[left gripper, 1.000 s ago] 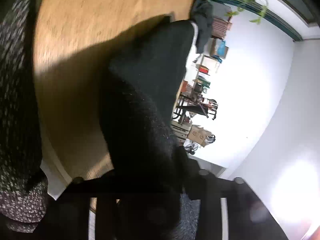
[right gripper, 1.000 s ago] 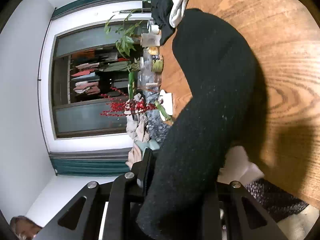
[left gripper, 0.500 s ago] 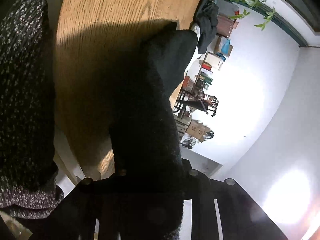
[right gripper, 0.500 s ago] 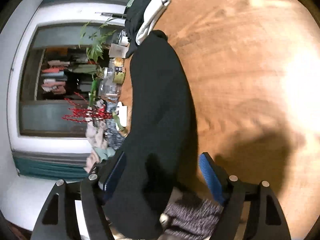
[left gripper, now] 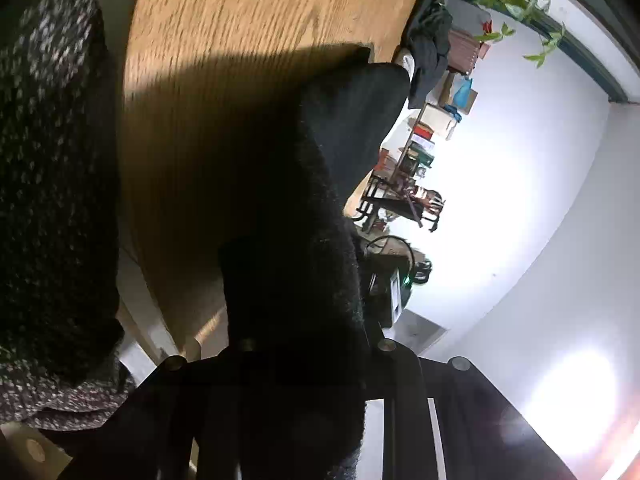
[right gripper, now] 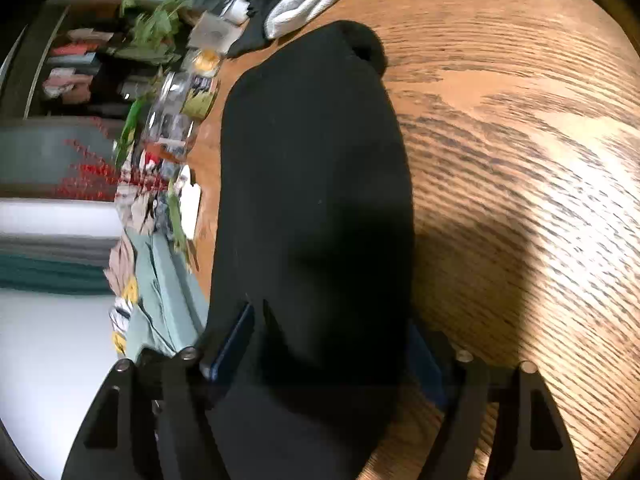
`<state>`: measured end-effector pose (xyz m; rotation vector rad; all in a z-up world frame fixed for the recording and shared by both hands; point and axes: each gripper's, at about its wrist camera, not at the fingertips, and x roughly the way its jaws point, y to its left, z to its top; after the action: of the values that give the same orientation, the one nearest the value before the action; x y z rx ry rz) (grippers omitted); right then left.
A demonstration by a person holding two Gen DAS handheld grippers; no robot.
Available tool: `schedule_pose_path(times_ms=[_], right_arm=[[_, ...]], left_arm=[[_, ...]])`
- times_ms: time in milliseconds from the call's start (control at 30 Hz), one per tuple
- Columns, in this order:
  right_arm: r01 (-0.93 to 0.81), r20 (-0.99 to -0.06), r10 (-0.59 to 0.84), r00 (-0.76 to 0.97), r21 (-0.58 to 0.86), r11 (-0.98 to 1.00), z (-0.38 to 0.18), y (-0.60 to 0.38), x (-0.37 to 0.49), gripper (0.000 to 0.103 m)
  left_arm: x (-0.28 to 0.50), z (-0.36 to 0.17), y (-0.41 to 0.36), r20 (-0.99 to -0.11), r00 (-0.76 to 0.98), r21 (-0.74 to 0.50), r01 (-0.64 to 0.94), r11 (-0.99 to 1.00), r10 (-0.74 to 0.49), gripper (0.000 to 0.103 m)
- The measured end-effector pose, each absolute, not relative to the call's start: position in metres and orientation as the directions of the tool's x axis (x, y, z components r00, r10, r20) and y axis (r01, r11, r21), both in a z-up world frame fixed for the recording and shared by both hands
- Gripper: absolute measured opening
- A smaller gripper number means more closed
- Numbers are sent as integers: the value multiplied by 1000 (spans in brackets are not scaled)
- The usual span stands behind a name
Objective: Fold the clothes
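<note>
A fuzzy black sock (right gripper: 312,160) lies stretched out along the wooden table (right gripper: 520,160), its far end near a clothes pile. My right gripper (right gripper: 328,352) points down over the near part of the sock. Its jaws are closing, with the sock between the blue pads (right gripper: 232,340), which stand at the sock's two edges. In the left wrist view the same sock (left gripper: 352,128) runs from between the fingers out over the table (left gripper: 240,20). My left gripper (left gripper: 296,360) is shut on that end and holds it just above the wood.
A pile of dark and white clothes (right gripper: 320,0) sits at the table's far end. Jars and plants (right gripper: 188,92) line the table's left edge in the right wrist view. A speckled black-and-white knit cloth (left gripper: 48,200) hangs by the near table edge.
The right gripper let go of the sock, opened wide, tipped down over the sock on the table, and its jaws have narrowed again. The left gripper kept its grip and barely moved.
</note>
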<state>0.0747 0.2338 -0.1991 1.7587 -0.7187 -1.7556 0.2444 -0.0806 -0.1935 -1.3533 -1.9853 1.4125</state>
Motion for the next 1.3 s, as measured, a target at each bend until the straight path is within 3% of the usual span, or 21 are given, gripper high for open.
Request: schedule_pose_path(times_ms=[33, 133, 300, 467, 533, 700, 833, 900, 967, 1000, 1067, 1133, 1167, 1200, 1300], right_arm=[[-20, -721, -693, -10, 693, -720, -202, 235, 75, 38], [-61, -724, -687, -57, 690, -722, -198, 238, 80, 20], [44, -761, -613, -212, 619, -784, -138, 251, 98, 15], [116, -723, -545, -425, 553, -825, -42, 313, 125, 14], [116, -709, -457, -537, 475, -873, 6, 350, 139, 14], [19, -619, -260, -741, 369, -929, 108, 442, 179, 14], [-61, -466, -82, -881, 284, -957, 198, 512, 233, 14], [-149, -495, 1, -869, 258, -955, 207, 547, 243, 16], [-239, -528, 84, -845, 233, -942, 215, 583, 252, 19], [-330, -606, 123, -786, 242, -913, 197, 609, 251, 23], [-468, -747, 184, -639, 187, -864, 153, 654, 247, 32], [-612, -879, 287, -382, 8, -791, 84, 694, 249, 51], [-656, -909, 301, -288, -42, -754, 57, 706, 256, 50], [-690, -931, 305, -199, -88, -718, 30, 717, 263, 50], [-701, -972, 192, -133, -45, -712, -29, 724, 301, 49]], left_arm=[[242, -189, -80, -252, -475, -877, 481, 9, 843, 23], [235, -169, -69, -280, -450, -911, 404, -86, 848, 22], [212, -110, -20, -272, -371, -957, 201, -209, 888, 23], [178, -19, 80, -246, -255, -954, -110, -281, 935, 23], [164, 13, 124, -228, -214, -938, -213, -274, 950, 23], [150, 101, 237, -141, -99, -890, -423, -170, 985, 23], [154, 156, 321, -25, -38, -808, -588, -43, 999, 23], [170, 154, 360, -25, -15, -796, -604, -29, 1000, 23], [170, 127, 409, -82, 42, -853, -520, -48, 996, 23], [170, 107, 432, -117, 59, -878, -473, -75, 991, 23], [172, 55, 478, -246, 67, -898, -392, -201, 967, 23], [178, -11, 519, -439, 124, -873, -294, -390, 890, 23], [183, -50, 538, -538, 219, -838, -248, -487, 814, 23], [185, -77, 541, -550, 282, -835, -198, -513, 786, 25], [184, -128, 530, -472, 368, -868, -37, -495, 801, 35]])
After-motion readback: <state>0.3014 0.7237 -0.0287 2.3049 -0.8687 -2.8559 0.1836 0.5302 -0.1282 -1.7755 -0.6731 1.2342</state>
